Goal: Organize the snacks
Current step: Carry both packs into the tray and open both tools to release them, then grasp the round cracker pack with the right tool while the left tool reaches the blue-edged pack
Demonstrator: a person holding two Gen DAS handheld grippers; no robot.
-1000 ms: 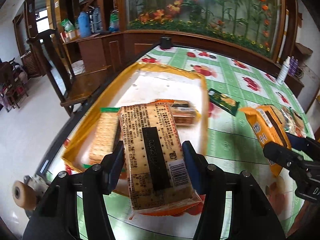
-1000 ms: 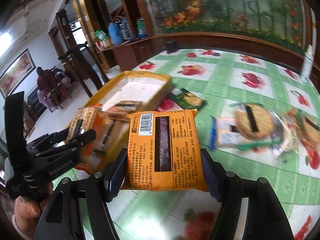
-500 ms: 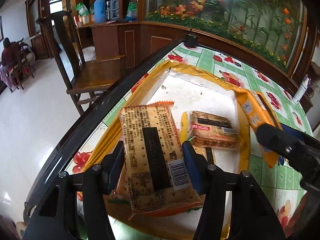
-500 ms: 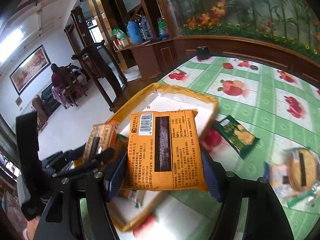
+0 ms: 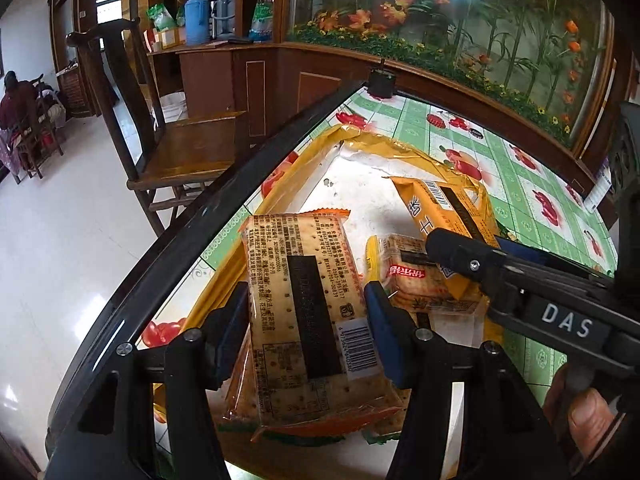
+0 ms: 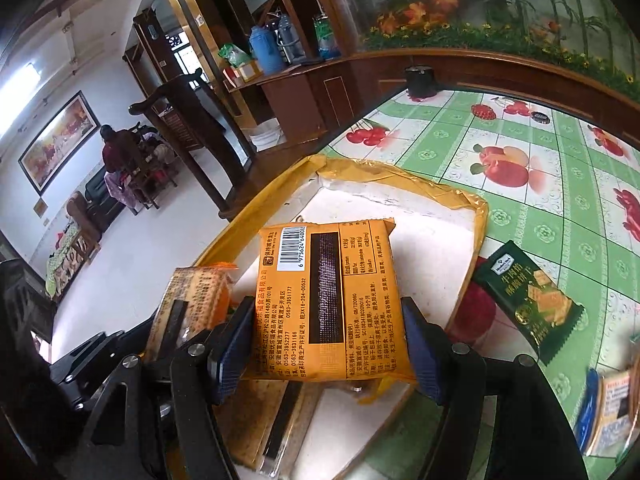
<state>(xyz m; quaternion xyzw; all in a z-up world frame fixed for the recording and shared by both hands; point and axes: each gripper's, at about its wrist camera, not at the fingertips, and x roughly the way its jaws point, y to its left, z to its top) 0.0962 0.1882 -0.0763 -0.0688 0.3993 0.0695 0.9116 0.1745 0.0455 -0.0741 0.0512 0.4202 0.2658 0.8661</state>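
Dining room with dark wood cabinets, a big flower mural, and a table (image 6: 560, 184) under a green fruit-print cloth. Sitting near the table's edge: a yellow-rimmed tray (image 5: 404, 148) with a white floor.

Left gripper (image 5: 306, 328) clamped on a clear cracker pack (image 5: 308, 304), held over the near end of the tray. Right gripper (image 6: 326, 344) squeezed shut on an orange snack pack (image 6: 324, 300), also hanging above the tray, just beside the left one.

For doing this step well, probably: lower each pack till it's nearly flat on the white floor before letting go, not dropping from height. Worth aiming for bare spots and staggering the two releases so the tools don't bump, since they're crowded close.

Already in the tray: a small biscuit pack (image 5: 416, 276) lying between the two grippers, plus another cracker pack underneath the left one, only partly visible.

Still out on the cloth: a dark green snack bag (image 6: 528, 300) just beside the tray's rim, and a clear packet (image 6: 612, 412) further right, cut off by the frame.
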